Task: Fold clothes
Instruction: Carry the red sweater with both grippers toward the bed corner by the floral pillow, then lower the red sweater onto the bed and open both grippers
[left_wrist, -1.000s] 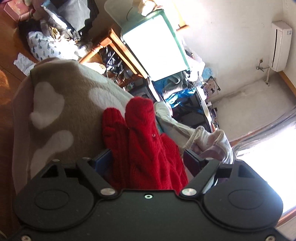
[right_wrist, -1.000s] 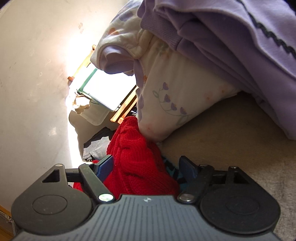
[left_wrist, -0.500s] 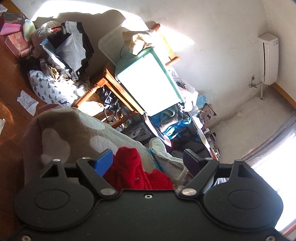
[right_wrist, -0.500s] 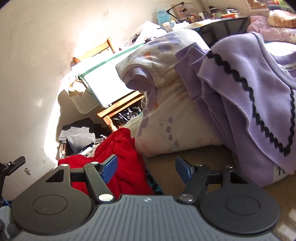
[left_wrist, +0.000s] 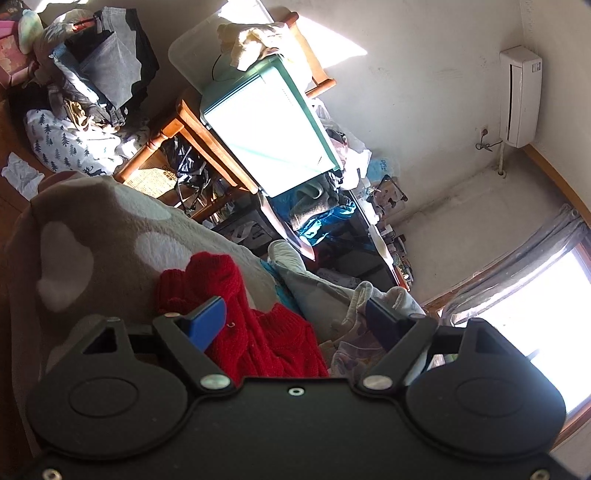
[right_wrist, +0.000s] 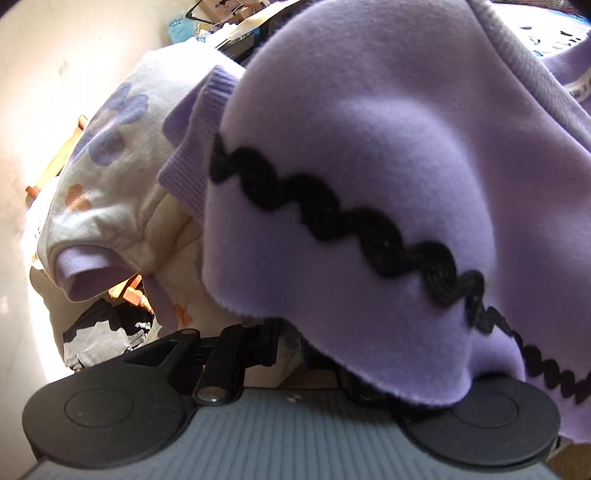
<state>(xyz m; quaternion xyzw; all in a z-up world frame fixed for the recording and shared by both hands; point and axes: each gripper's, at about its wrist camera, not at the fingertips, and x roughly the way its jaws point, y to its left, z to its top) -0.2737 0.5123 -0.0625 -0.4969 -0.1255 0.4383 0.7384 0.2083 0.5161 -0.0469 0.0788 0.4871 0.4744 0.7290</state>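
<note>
Lilac sweater (right_wrist: 369, 177): drapes over the right gripper (right_wrist: 291, 345); its black wavy trim (right_wrist: 354, 229) runs from far left to near right.
Right jaws: just closed to shut; whether fabric is pinched cannot be told, the hem covers them.
Left gripper (left_wrist: 295, 321): jaws apart, empty, over the red knit (left_wrist: 258, 332) on the spotted blanket (left_wrist: 92, 229).
Change: the lilac sweater now fills the right view; the red knit has gone from it.

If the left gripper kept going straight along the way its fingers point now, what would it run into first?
Most likely the red cable-knit sweater, which lies between and just ahead of the open left gripper on the grey-brown fleece blanket with white patches. Depth is hard to read in this fisheye view, so it may pass just above it.
</note>
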